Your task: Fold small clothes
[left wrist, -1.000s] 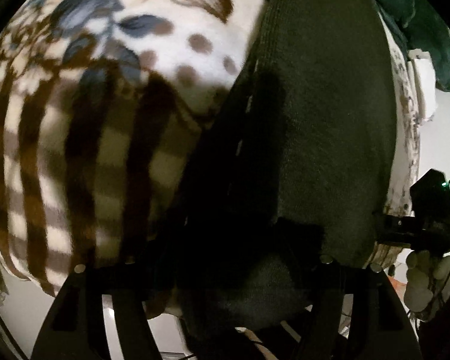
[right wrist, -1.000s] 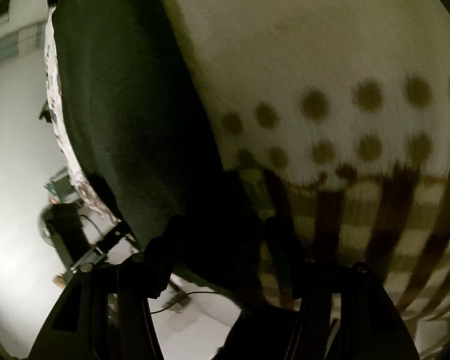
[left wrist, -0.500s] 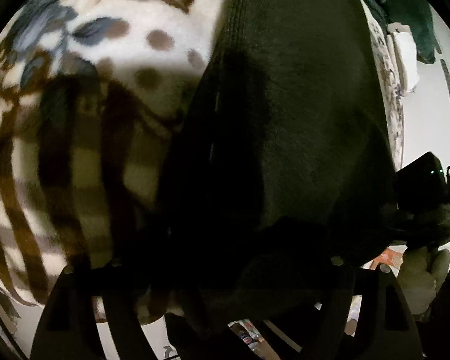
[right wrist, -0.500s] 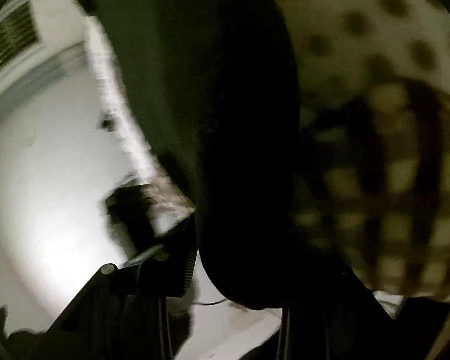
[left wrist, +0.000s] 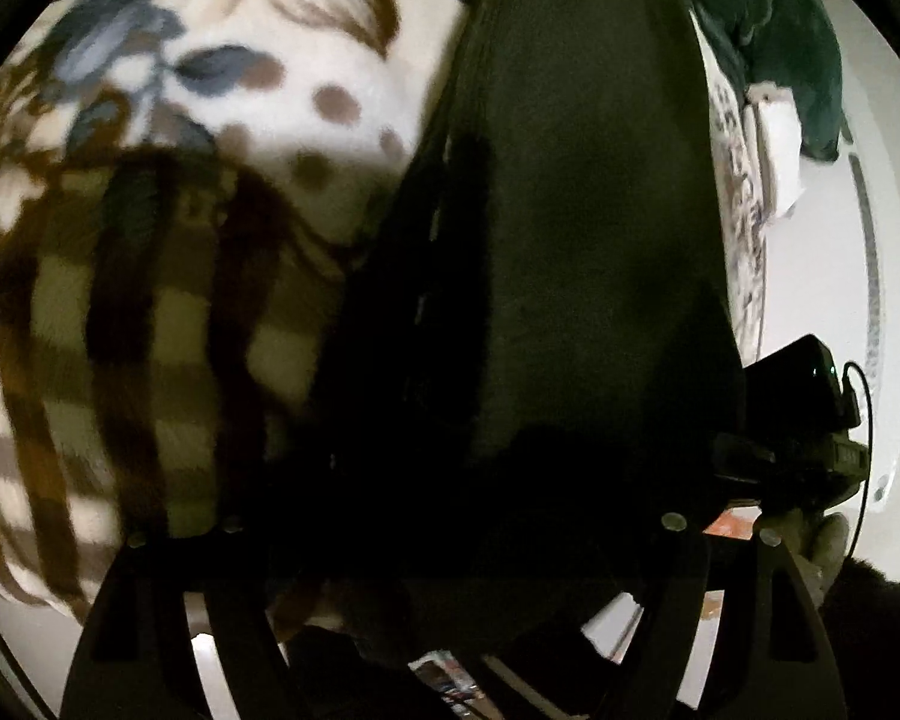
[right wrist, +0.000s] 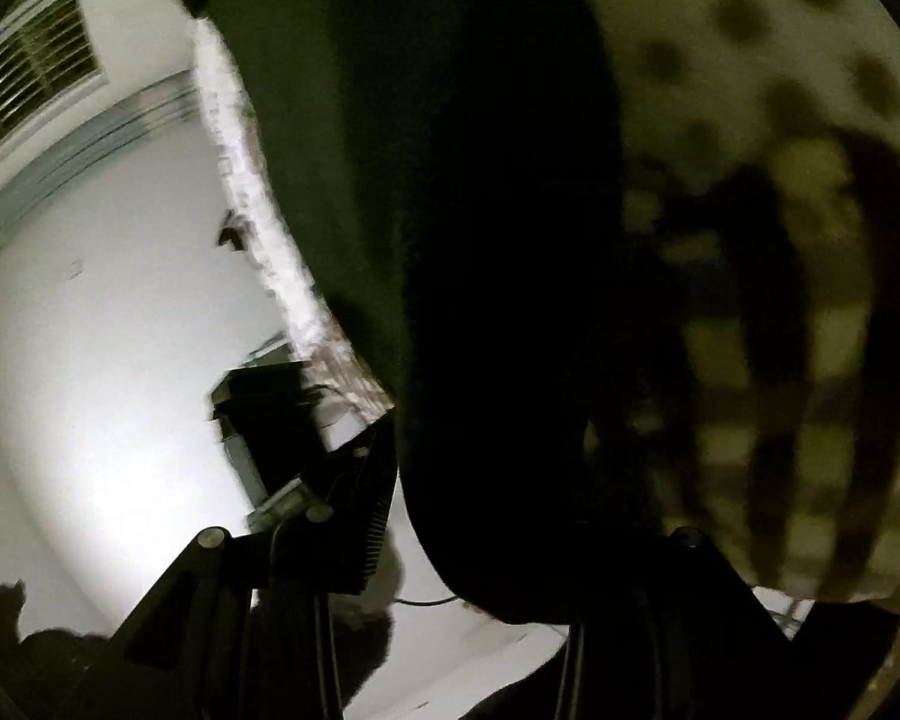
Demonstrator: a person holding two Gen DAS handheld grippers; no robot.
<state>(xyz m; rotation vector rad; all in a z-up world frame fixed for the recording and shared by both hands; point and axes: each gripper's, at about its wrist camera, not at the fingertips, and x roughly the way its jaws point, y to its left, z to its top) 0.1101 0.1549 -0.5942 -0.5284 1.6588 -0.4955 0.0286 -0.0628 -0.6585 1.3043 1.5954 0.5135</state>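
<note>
A dark, near-black garment point(left wrist: 588, 228) lies lengthwise on a patterned blanket point(left wrist: 168, 192). Its near end bunches between the fingers of my left gripper point(left wrist: 450, 576), which look closed on it, though it is dark there. In the right wrist view the same garment point(right wrist: 450, 240) hangs in front of the lens and runs down between the fingers of my right gripper point(right wrist: 510, 588), which seems shut on its near edge. My right gripper also shows at the right edge of the left wrist view point(left wrist: 804, 420).
The cream blanket with brown stripes, dots and blue leaves covers a bed point(right wrist: 810, 180). A dark green cloth point(left wrist: 768, 42) lies at its far end beside white folded things point(left wrist: 780, 150). White floor point(right wrist: 90, 360) lies off the bed's edge.
Both grippers have lifted and tilted with the garment's near edge. The right view has swung away from the blanket toward the floor and wall. The garment now fills more of both views.
</note>
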